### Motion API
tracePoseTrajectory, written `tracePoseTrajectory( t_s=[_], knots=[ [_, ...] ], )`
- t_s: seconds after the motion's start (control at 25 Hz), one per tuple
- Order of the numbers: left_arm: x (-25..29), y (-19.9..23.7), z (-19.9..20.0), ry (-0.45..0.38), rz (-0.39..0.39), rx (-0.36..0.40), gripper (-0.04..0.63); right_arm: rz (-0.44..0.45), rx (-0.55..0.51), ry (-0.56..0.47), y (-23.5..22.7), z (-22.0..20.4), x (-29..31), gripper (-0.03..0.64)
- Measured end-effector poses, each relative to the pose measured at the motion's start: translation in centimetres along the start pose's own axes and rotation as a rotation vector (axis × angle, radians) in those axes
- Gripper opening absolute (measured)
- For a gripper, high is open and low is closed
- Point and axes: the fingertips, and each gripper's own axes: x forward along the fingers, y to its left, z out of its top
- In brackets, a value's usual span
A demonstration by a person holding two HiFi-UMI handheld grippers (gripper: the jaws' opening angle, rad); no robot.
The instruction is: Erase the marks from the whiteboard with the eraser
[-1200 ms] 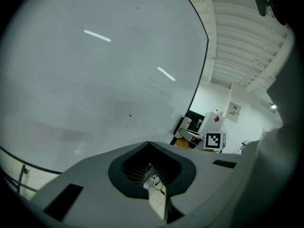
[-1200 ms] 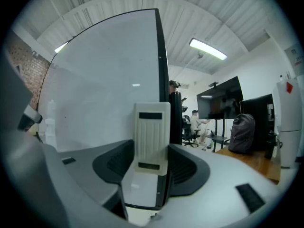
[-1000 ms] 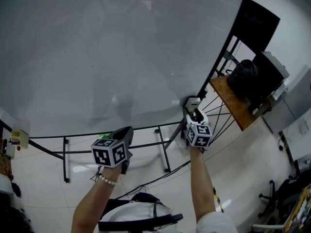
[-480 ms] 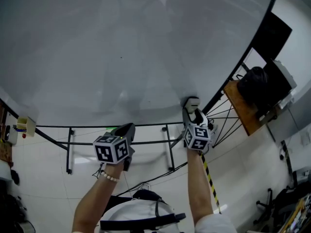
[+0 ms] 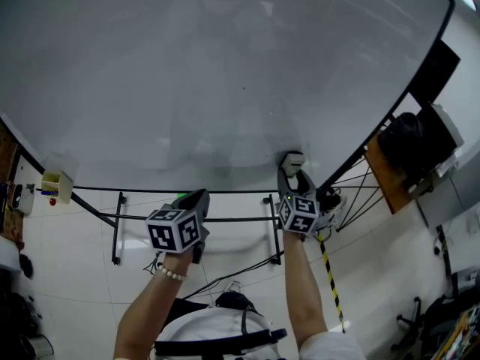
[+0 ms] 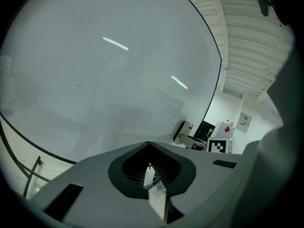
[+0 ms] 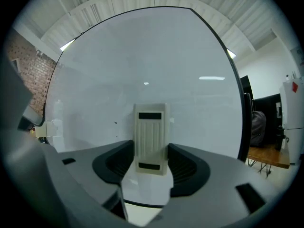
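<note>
Right gripper (image 5: 293, 174), head view: jaws clamped on eraser (image 5: 292, 160) at near right edge of whiteboard (image 5: 187, 73), glossy, pale grey. Left gripper (image 5: 196, 198) nearer, below board.
Left gripper view: jaws together, nothing between.
Right gripper view: eraser cream, ribbed plastic, rectangular, upright between jaws.

Grey left gripper (image 5: 196, 199) and right gripper (image 5: 294, 175), dark ribbed pads (image 7: 111, 166), each bore a black-and-white marker cube (image 5: 175, 231) (square codes), bead bracelet (image 5: 169, 275) sat behind left cube, white top (image 5: 214, 330) was worn

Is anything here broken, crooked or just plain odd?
Nothing stands out. The eraser sits straight in the right hand-held gripper, near the whiteboard lower edge. The board looks intact, with only a tiny dark speck. The left hand-held gripper is shut, empty.
</note>
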Motion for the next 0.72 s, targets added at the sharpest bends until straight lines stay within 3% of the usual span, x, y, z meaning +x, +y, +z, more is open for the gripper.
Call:
tracePoseTrajectory(
  t_s=[0.72],
  knots=[
    [-13.4,14.2,3.4,-0.043,0.054,-0.036,-0.011,0.069,-0.023,0.02,21.3,0.4,1.7,0.258]
  ],
)
